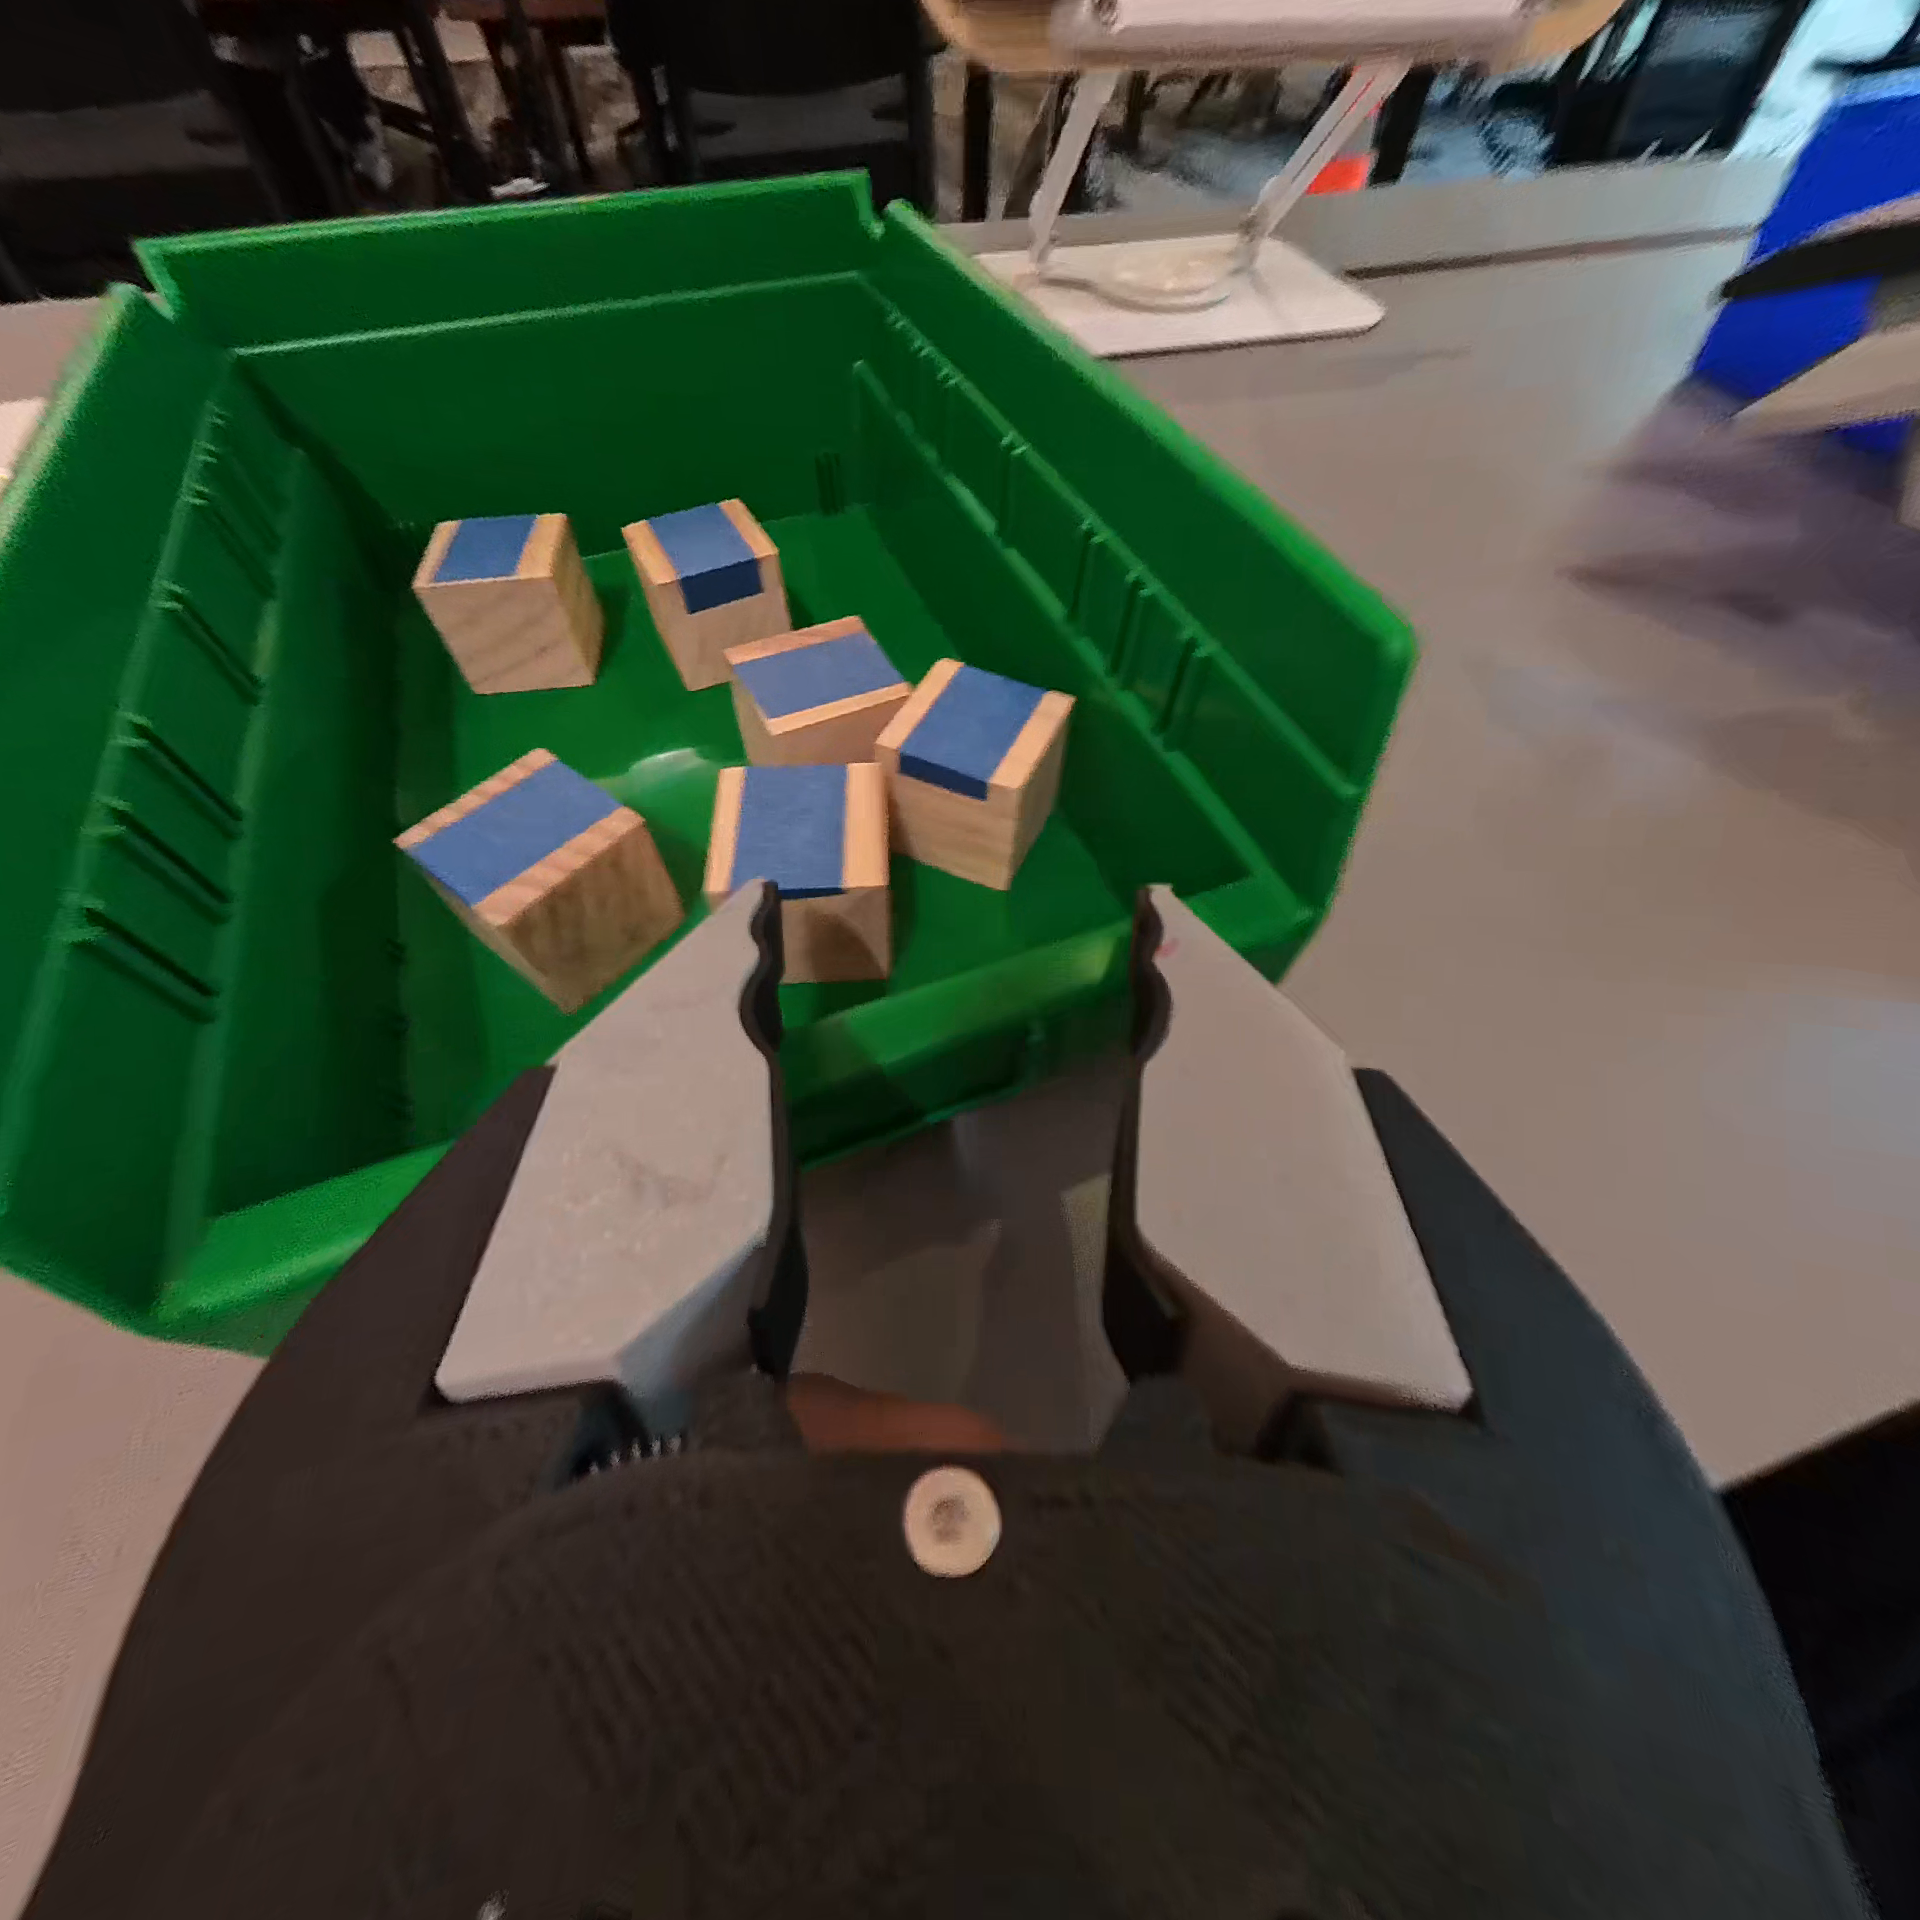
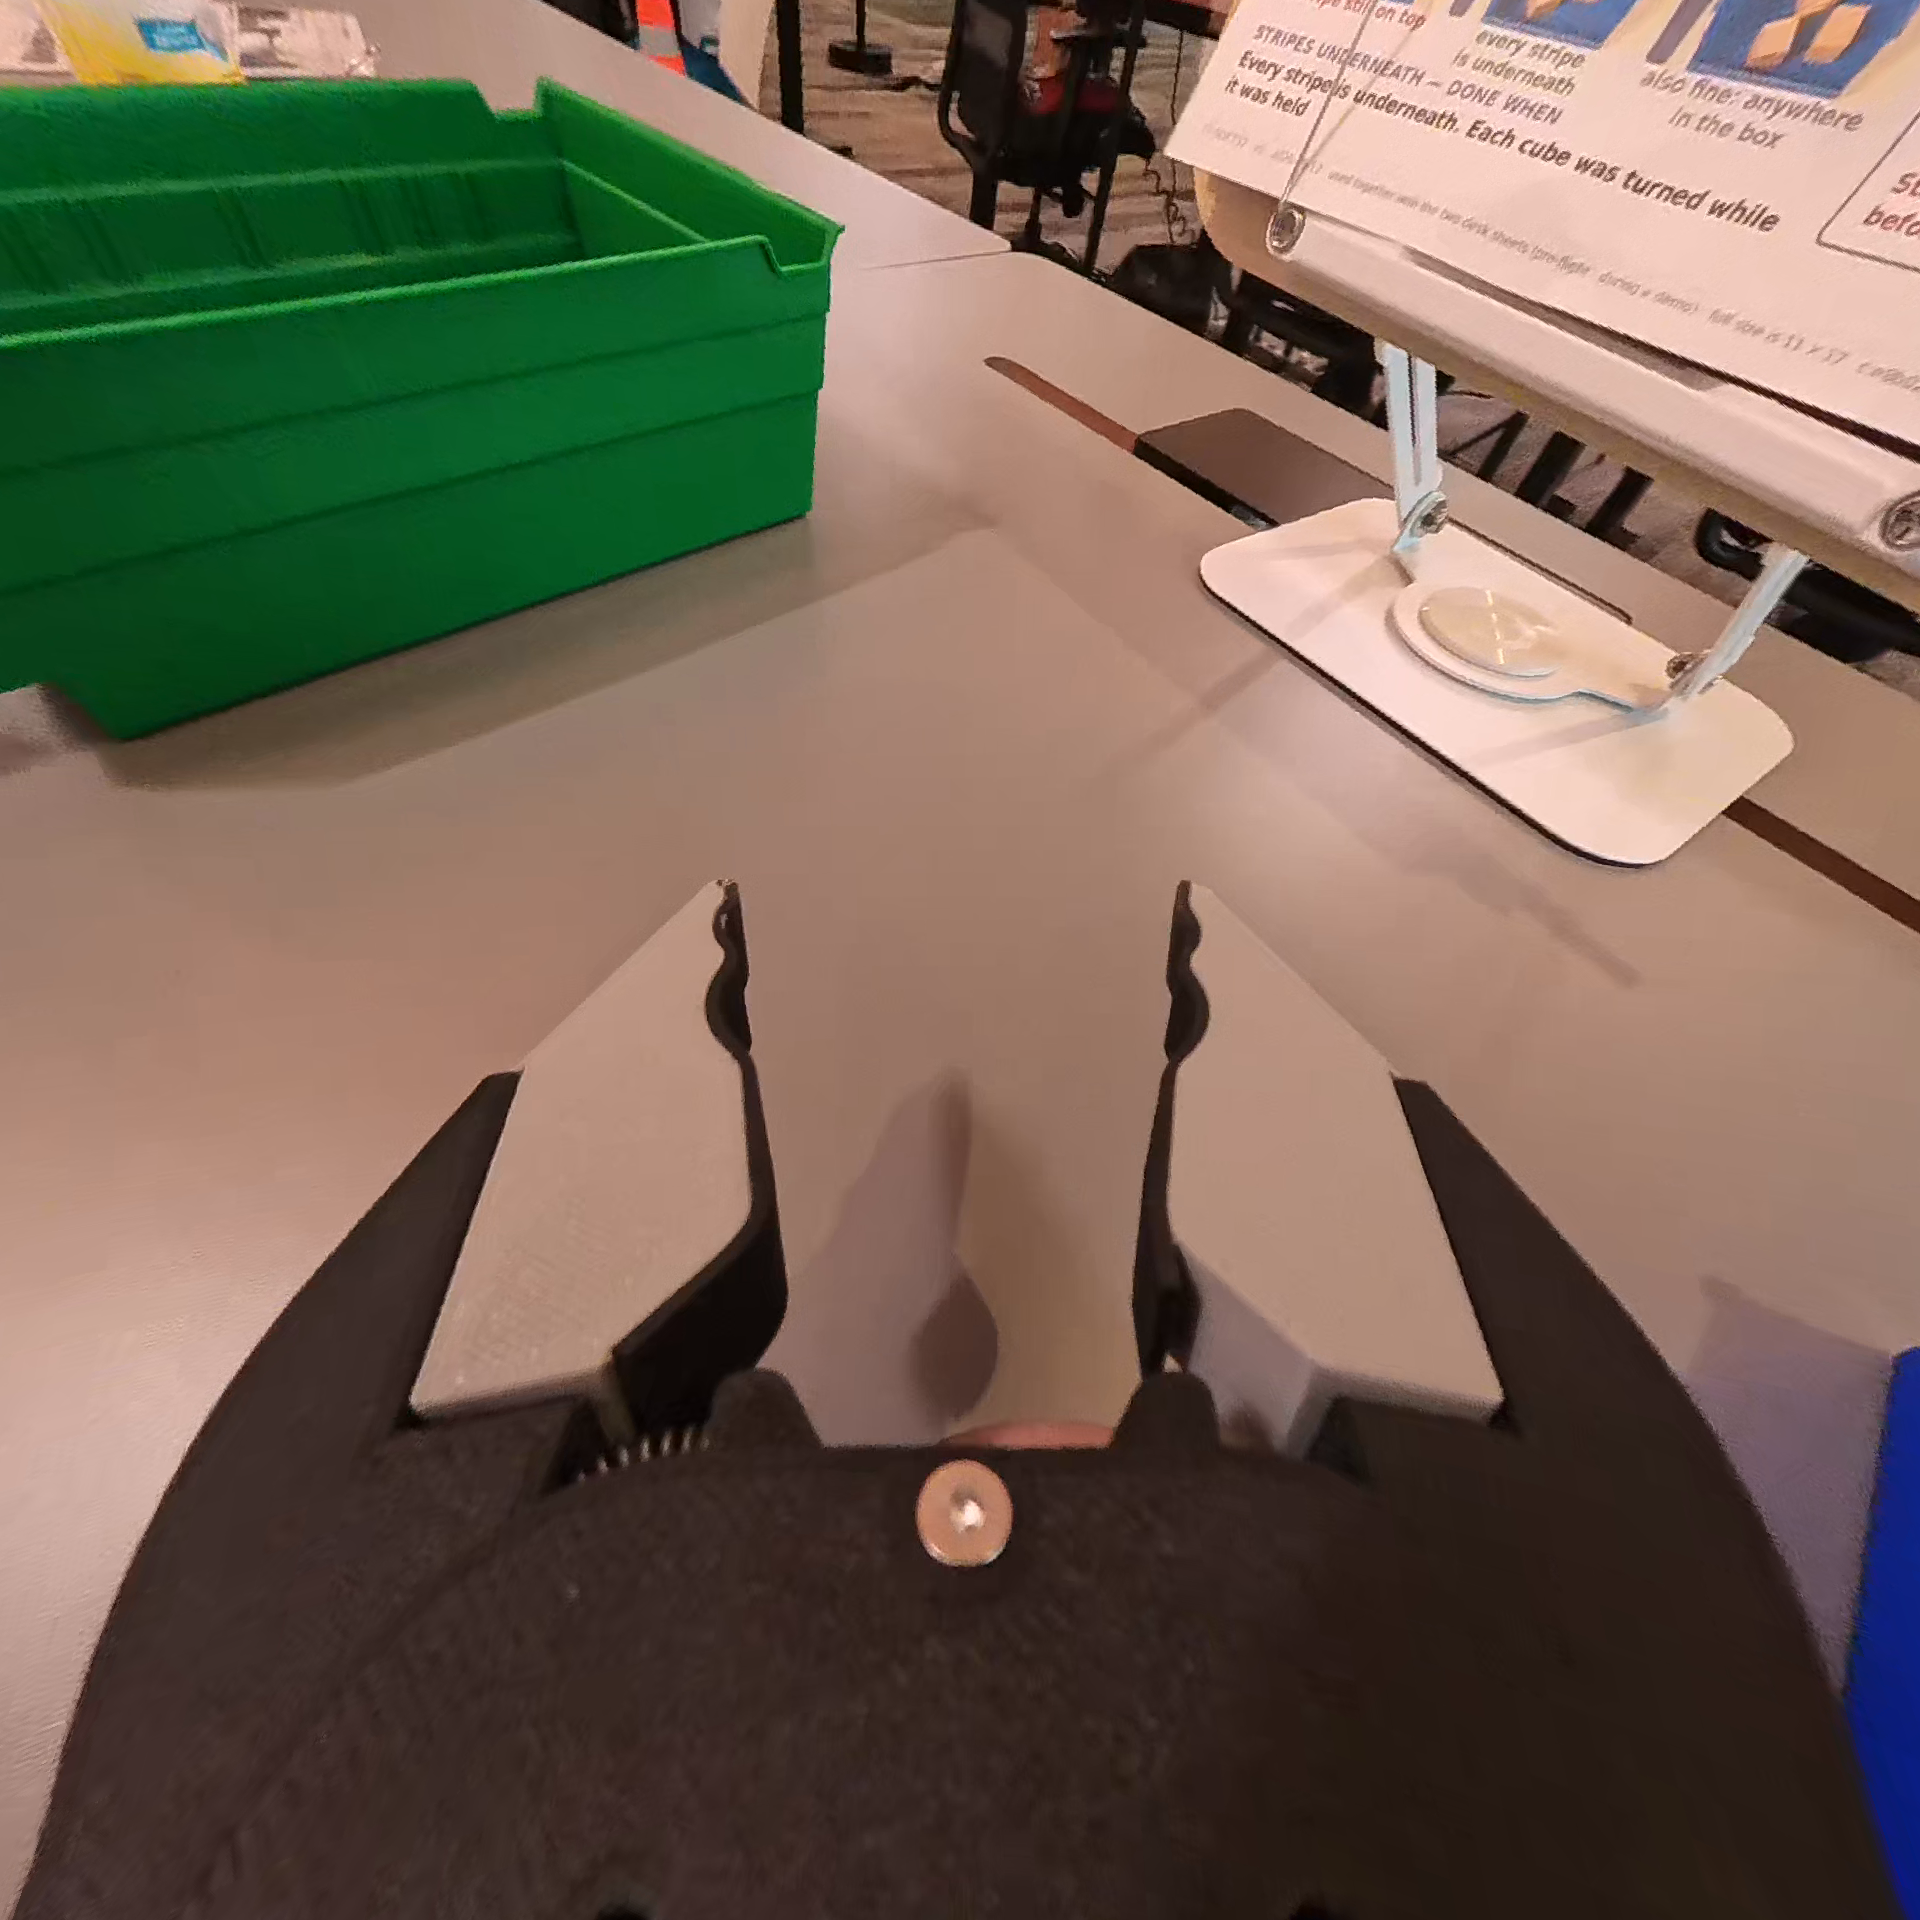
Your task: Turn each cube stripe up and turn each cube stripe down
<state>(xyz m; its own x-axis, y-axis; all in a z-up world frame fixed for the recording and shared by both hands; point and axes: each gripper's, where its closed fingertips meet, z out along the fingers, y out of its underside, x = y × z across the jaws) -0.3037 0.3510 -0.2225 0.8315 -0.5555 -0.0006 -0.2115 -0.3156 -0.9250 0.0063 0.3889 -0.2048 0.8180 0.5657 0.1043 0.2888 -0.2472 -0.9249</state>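
A green bin (image 1: 1143, 582) holds several wooden cubes, each with a blue stripe on its top face. The nearest cube (image 1: 800, 831) sits just beyond my left gripper's left fingertip. Others lie at the front left (image 1: 540, 873), at the right (image 1: 977, 769), in the middle (image 1: 816, 686) and at the back (image 1: 509, 603) (image 1: 707, 592). My left gripper (image 1: 954, 896) is open and empty above the bin's near wall. My right gripper (image 2: 954, 888) is open and empty over bare table, to the right of the green bin (image 2: 416, 436). The cubes are hidden in the right wrist view.
A white stand (image 2: 1496, 675) holding an instruction sheet (image 2: 1621, 156) sits on the grey table (image 2: 935, 727) at the right; its base also shows in the left wrist view (image 1: 1195, 301). A blurred blue-and-grey shape (image 1: 1808, 343) is at the right edge. Chairs stand beyond the table.
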